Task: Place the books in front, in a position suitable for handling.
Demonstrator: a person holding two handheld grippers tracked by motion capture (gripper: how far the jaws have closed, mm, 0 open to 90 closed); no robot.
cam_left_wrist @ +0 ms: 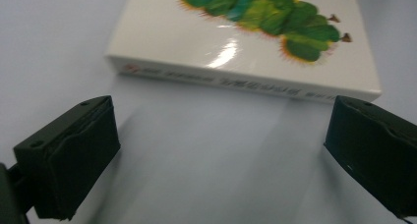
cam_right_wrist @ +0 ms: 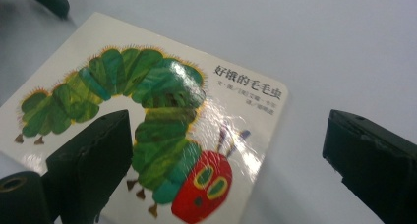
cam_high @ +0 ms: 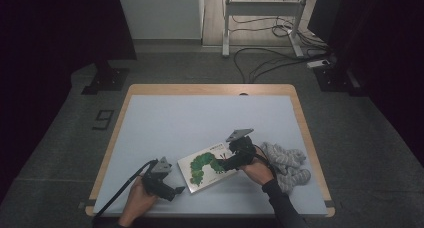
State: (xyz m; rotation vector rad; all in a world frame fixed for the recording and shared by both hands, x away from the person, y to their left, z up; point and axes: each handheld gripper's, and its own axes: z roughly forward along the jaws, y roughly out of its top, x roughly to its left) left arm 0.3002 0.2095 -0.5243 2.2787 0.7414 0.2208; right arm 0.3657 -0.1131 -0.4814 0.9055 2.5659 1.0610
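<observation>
A white board book with a green caterpillar on its cover lies flat on the pale blue mat, near the front. My left gripper is at the book's front left corner; in the left gripper view it is open, its jaws wide apart and nothing between them, the book's spine just ahead. My right gripper hovers over the book's right end. In the right gripper view it is open, one jaw above the cover, the other above bare mat.
A crumpled grey cloth lies on the mat right of the book, beside the right hand. The wooden table edge frames the mat. Cables and a metal stand are on the floor beyond the table.
</observation>
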